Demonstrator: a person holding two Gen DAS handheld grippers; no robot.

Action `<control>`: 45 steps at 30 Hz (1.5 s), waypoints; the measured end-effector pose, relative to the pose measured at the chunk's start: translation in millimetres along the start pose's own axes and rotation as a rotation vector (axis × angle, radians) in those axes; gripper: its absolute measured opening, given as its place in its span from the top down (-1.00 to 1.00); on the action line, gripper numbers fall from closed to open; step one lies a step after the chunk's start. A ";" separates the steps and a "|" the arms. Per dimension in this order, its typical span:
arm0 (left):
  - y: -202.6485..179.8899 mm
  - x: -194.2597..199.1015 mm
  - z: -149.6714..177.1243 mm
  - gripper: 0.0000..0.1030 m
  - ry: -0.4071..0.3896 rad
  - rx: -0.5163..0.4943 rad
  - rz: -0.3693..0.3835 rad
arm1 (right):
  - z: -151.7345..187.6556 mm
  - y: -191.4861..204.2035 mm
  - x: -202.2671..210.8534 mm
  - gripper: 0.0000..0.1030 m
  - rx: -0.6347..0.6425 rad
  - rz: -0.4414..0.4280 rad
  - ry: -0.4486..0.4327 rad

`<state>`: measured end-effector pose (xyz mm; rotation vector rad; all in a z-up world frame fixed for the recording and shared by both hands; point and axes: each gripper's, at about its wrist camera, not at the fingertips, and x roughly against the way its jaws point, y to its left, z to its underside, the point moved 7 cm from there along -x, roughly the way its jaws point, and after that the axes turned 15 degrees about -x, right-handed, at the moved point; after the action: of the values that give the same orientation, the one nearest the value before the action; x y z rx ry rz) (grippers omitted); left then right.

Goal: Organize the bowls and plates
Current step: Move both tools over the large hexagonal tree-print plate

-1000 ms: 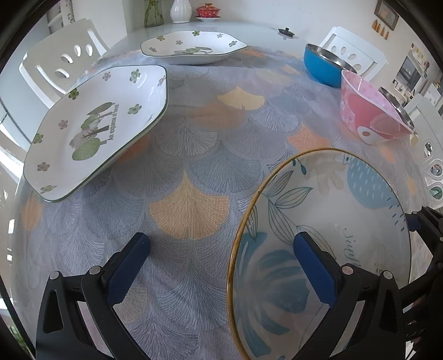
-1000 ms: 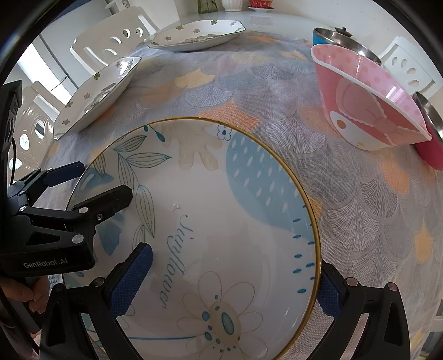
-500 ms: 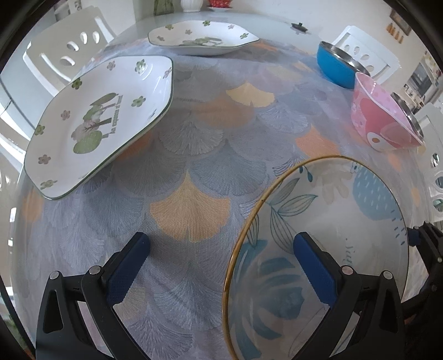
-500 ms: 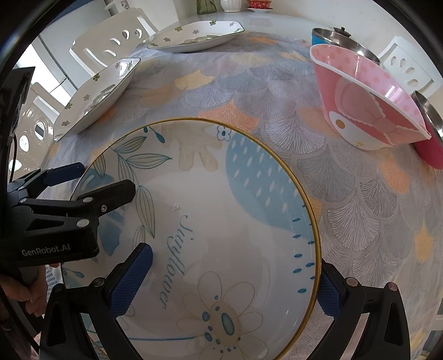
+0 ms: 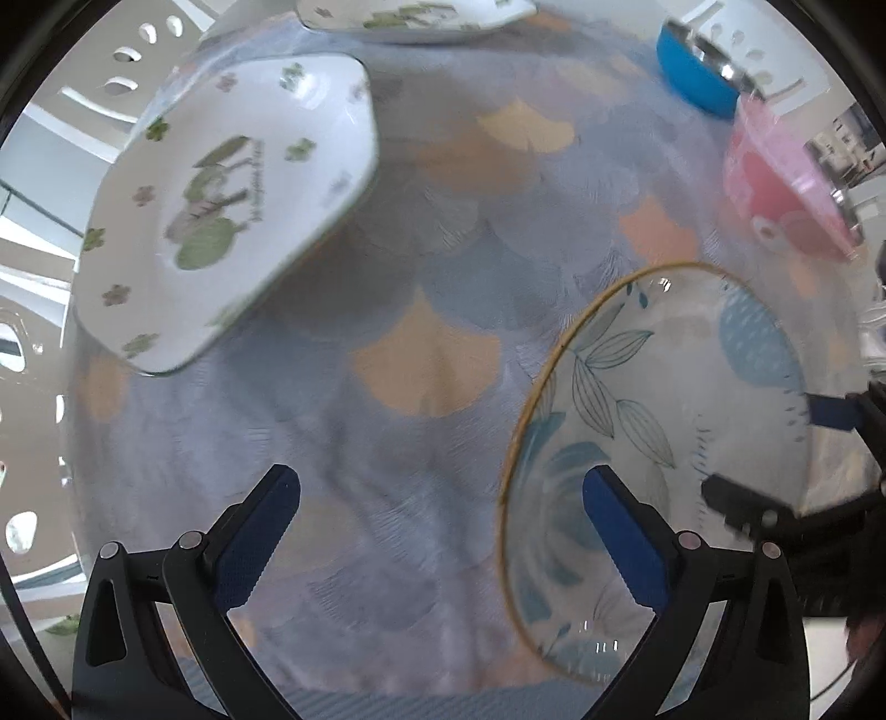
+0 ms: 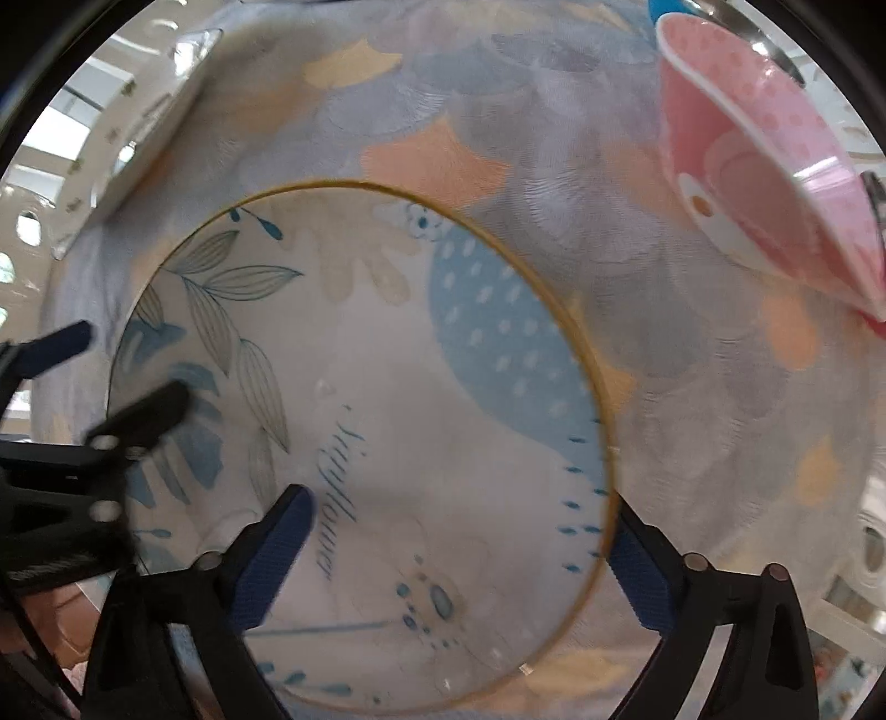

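Note:
A round plate (image 5: 664, 387) with a gold rim, blue leaves and script lies flat on the patterned tablecloth (image 5: 421, 277). My left gripper (image 5: 437, 498) is open and straddles its left rim, one finger over cloth and one over the plate. My right gripper (image 6: 459, 548) spans the plate's (image 6: 415, 360) right rim. Its jaws are closing, with the pads clear of the rim. Each gripper shows in the other's view: the right gripper (image 5: 769, 448) and the left gripper (image 6: 124, 368). A white clover plate (image 5: 232, 210) lies at the left.
A second white clover plate (image 5: 415, 16) sits at the far edge. A pink bowl (image 6: 764, 183) leans at the right, with a blue bowl (image 5: 692, 72) behind it. White chairs (image 5: 144, 55) ring the table. A hand (image 6: 50, 615) shows at the lower left of the right wrist view.
Both views have tipped further down and shifted, and now blur with motion. The right gripper's fingers have drawn slightly closer together over the round plate. The plate has not moved.

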<state>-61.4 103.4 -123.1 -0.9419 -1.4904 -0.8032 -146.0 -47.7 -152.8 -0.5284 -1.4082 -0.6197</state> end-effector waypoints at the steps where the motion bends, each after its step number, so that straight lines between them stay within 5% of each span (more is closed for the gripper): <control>1: 7.4 5.5 0.4 -0.98 0.001 0.002 0.001 | -3.7 0.9 8.9 -0.90 0.000 -0.002 0.001; 8: 76.3 48.5 -14.9 -0.98 -0.042 0.080 -0.024 | -42.5 28.3 71.1 -0.90 0.005 -0.033 -0.089; 16: 161.3 56.8 -38.9 -0.97 -0.103 0.186 -0.070 | -92.3 113.7 126.4 -0.90 0.046 -0.156 -0.232; 25: 186.0 34.9 -35.4 -0.97 -0.075 0.201 -0.074 | -120.8 162.0 85.9 -0.90 0.041 -0.171 -0.185; 41: 195.4 -16.9 -29.9 -0.99 0.013 0.227 -0.046 | -139.9 176.2 18.8 -0.90 0.027 -0.147 -0.077; 45: 204.3 -21.2 -31.3 -1.00 -0.015 0.258 -0.021 | -140.7 179.8 3.1 -0.90 0.037 -0.129 -0.058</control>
<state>136.1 164.0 -144.4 -0.7417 -1.5758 -0.6015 79.2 -10.4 -159.2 -0.4313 -1.5146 -0.6843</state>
